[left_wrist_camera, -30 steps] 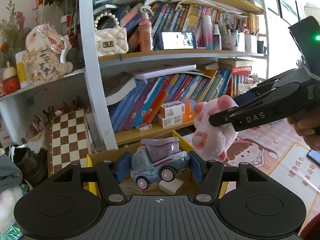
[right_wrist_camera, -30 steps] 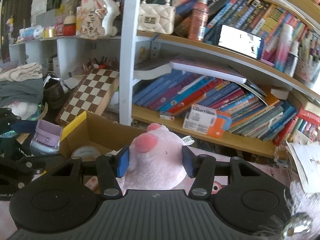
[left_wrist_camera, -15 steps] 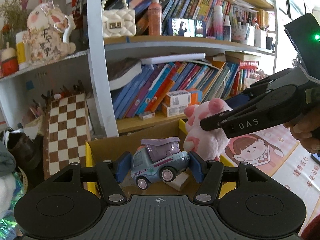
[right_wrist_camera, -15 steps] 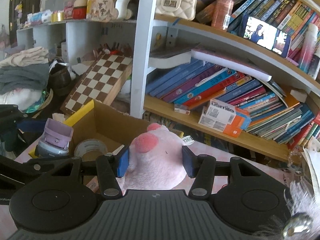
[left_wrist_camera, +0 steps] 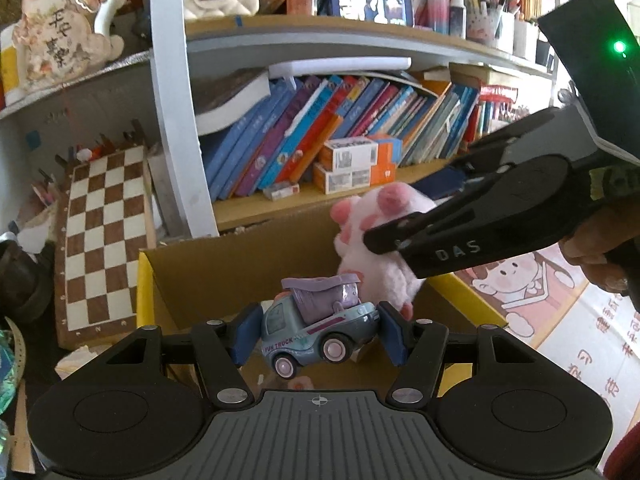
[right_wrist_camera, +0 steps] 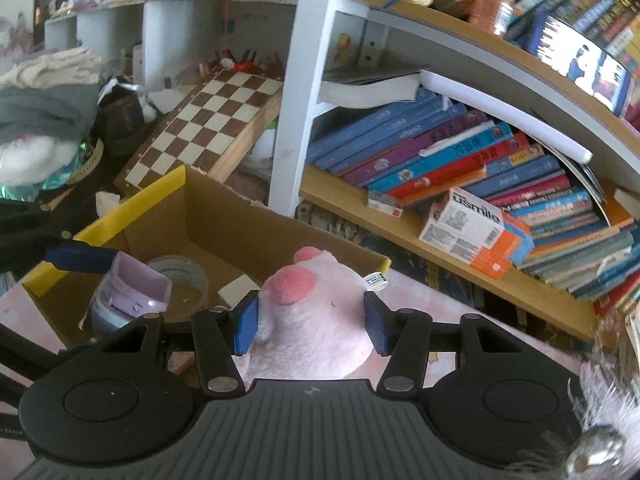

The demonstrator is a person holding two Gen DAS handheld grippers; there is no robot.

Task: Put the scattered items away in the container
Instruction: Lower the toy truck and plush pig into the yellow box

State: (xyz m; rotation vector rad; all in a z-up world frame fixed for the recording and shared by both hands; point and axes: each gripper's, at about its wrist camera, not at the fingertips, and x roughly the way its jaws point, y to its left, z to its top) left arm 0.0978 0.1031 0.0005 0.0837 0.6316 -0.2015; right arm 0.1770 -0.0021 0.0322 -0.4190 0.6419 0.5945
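Both tools are loaded. Left tool (left_wrist_camera: 318, 334) is clenched on a small grey-blue toy truck (left_wrist_camera: 316, 326) with a lilac tipper bed, and I hold it over the open cardboard box (left_wrist_camera: 224, 276) with the yellow-edged flaps. Right tool (right_wrist_camera: 310, 322) is grasping a pink plush toy (right_wrist_camera: 316, 320), soft body squeezed between the blue pads; in the left view it hangs above the box's right side, near the rim.

As for progress, I judge the job part done. Inside the box a roll of clear tape (right_wrist_camera: 182, 276) and a small white block (right_wrist_camera: 236, 286) already lie on the bottom. The truck and the plush are above the opening but not yet down in it, so both are left to set down and let go. Whether other stray items wait on the pink-patterned mat beside the box, I cannot tell from these views.

Readable writing: "FUN TRUCK" on the truck's door; "DAS" on the side of the right tool as seen from the left; "usmile" on the white-and-orange carton (right_wrist_camera: 474, 228) lying on the lower bookshelf. A white tag (right_wrist_camera: 376, 279) sticks out of the plush, its print too small to read. The mat carries Chinese characters, and so does the rabbit figure on the upper shelf; I cannot make them out reliably.
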